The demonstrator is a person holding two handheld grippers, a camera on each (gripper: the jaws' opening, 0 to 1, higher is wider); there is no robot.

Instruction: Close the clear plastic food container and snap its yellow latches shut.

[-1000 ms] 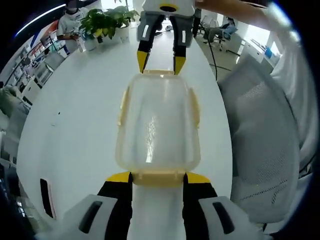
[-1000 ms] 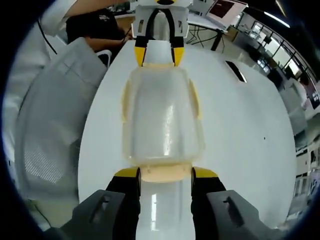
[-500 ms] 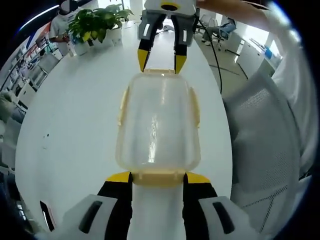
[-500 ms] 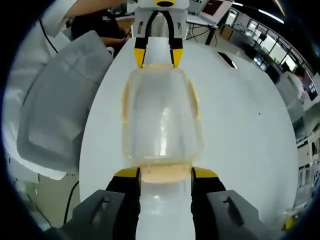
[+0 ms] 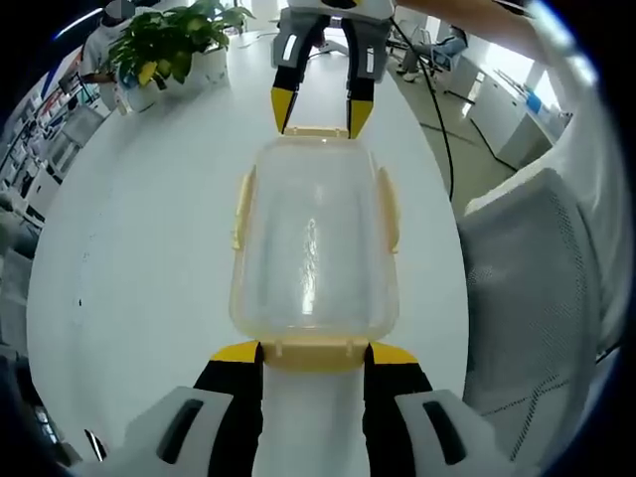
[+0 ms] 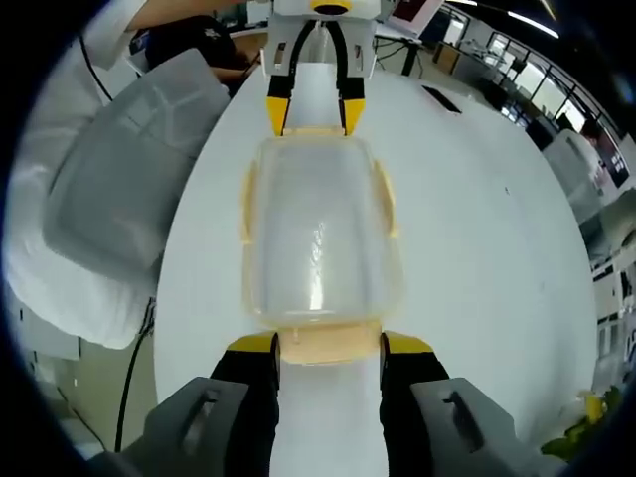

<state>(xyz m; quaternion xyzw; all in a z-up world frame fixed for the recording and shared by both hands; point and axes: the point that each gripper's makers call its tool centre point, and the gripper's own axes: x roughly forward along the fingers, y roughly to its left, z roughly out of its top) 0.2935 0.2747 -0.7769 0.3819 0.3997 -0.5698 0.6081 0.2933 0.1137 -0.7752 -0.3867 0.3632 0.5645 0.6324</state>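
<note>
The clear plastic container [image 5: 313, 248] with its lid on lies lengthwise between my two grippers, low over the white table [image 5: 119, 258]. Yellow side latches [image 5: 241, 209] flare outward along its long edges. My left gripper [image 5: 314, 350] is shut on the near yellow end latch [image 5: 314, 356]. At the far end, my right gripper [image 5: 318, 124] clasps the opposite end latch. In the right gripper view the same container [image 6: 318, 238] runs from my right gripper [image 6: 330, 343], shut on its end latch [image 6: 330, 345], to the left gripper [image 6: 309, 117].
A potted plant [image 5: 164, 45] stands at the table's far left. A grey mesh chair [image 5: 542, 298] sits off the table's right edge, and is seen as the chair [image 6: 119, 179] at left in the right gripper view. A person's arm reaches in behind each far gripper.
The table, plant and chair have swung past in both views, while the container stays fixed between both grippers. The grips look unchanged.
</note>
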